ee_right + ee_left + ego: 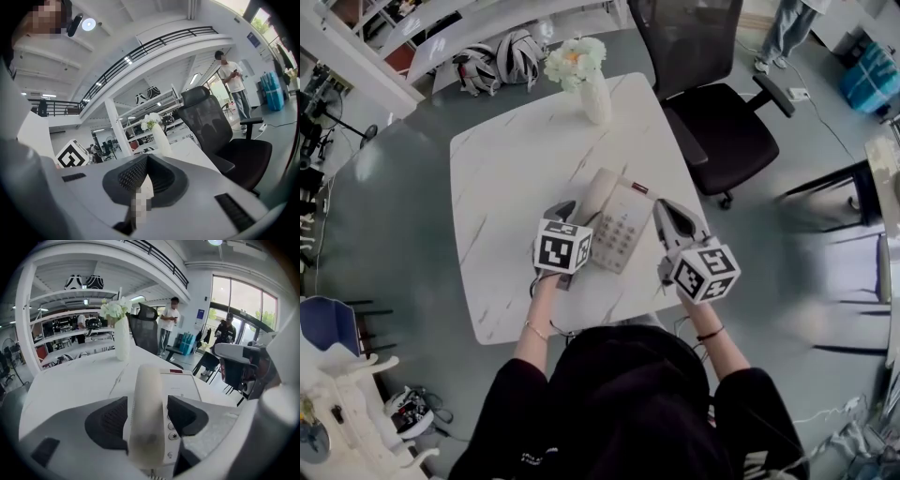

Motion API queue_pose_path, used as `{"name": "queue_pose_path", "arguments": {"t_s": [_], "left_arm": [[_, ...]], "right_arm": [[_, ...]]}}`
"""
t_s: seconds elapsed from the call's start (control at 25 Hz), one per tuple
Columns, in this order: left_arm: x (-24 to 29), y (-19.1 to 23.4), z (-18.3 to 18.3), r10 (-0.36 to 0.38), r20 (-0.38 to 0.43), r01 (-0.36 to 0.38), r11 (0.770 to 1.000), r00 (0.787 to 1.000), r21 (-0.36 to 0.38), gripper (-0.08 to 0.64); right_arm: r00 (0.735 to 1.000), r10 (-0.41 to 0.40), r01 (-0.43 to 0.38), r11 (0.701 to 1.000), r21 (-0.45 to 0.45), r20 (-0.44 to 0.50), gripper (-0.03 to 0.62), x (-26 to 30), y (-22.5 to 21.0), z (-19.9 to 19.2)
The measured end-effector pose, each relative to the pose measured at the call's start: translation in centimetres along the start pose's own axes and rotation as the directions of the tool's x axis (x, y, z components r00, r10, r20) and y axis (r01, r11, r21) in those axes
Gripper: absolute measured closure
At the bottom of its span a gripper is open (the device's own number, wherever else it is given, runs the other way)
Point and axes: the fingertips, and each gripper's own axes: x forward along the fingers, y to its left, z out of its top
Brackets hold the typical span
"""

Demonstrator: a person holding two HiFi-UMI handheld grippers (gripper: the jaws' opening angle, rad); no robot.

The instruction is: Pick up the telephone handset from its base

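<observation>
Two grippers are seen over the white table (516, 187), w/ the phone base (623, 234) set toward the person's side. The handset (598, 192) is seated along the base's left side, not yet lifted. The left gripper (567, 211) is held wide and tilted down, jaws straddling the handset's near half. In the left gripper view a pad (185, 413) is seen on either side of the handset, close to it but not judged to be pressing. The right gripper (667, 211) is closed w/ nothing btwn its jaws and is held just right of the base; contact w/ the base can't be told. Step judged: approach done, grasp pending. Next move prob. calls for the jaws to be closed across the handset's width, then a lift straight up so the cradle is cleared. The base could be dragged along, so some steadying from the right may be needed. A coiled cord (152, 474) is glimpsed below the handset's near end; a tug is to be expected if the lift is taken far. Room: bare tabletop is seen left of and beyond the phone. A vase (596, 94) w/ flowers stands near the far edge, well apart. An office chair (722, 131) is parked off the far-right corner. The near table edge lies just under the wrists, so the pull is better kept up than back.
</observation>
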Motion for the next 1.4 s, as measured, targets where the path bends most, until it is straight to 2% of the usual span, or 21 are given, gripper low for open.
{"name": "queue_pose_path", "arguments": {"t_s": [0.2, 0.4, 0.48, 0.8, 1.04, 1.4], "left_arm": [[1.4, -0.4, -0.9, -0.055, -0.055, 0.056, 0.998, 0.997, 0.017, 0.310], [2.3, -0.1, -1.3, -0.054, -0.088, 0.057, 0.998, 0.995, 0.024, 0.321], [2.4, 0.0, -1.3, -0.047, -0.093, 0.050, 0.998, 0.995, 0.034, 0.342], [2.4, 0.0, -1.4, -0.035, -0.100, 0.037, 0.999, 0.994, 0.021, 0.350], [2.2, 0.1, -1.2, -0.008, -0.075, 0.010, 1.000, 0.997, 0.028, 0.351], [0.9, 0.0, -0.5, -0.013, -0.018, 0.013, 1.000, 1.000, -0.026, 0.351]], "right_arm": [[1.000, -0.013, 0.013, 1.000, 0.005, -0.002, 0.601, 0.5, -0.4, 0.1], [1.000, -0.027, 0.027, 0.999, 0.017, -0.015, 0.601, 0.7, -0.9, -0.4], [0.999, -0.028, 0.028, 0.999, 0.021, -0.020, 0.601, 0.8, -1.0, -0.7], [0.999, -0.031, 0.032, 0.999, 0.030, -0.025, 0.601, 0.7, -1.3, -1.0], [0.999, -0.037, 0.037, 0.999, 0.033, -0.019, 0.601, 0.5, -1.7, -0.9], [0.999, -0.040, 0.040, 0.999, 0.025, -0.014, 0.601, 0.4, -1.6, -0.4]]}}
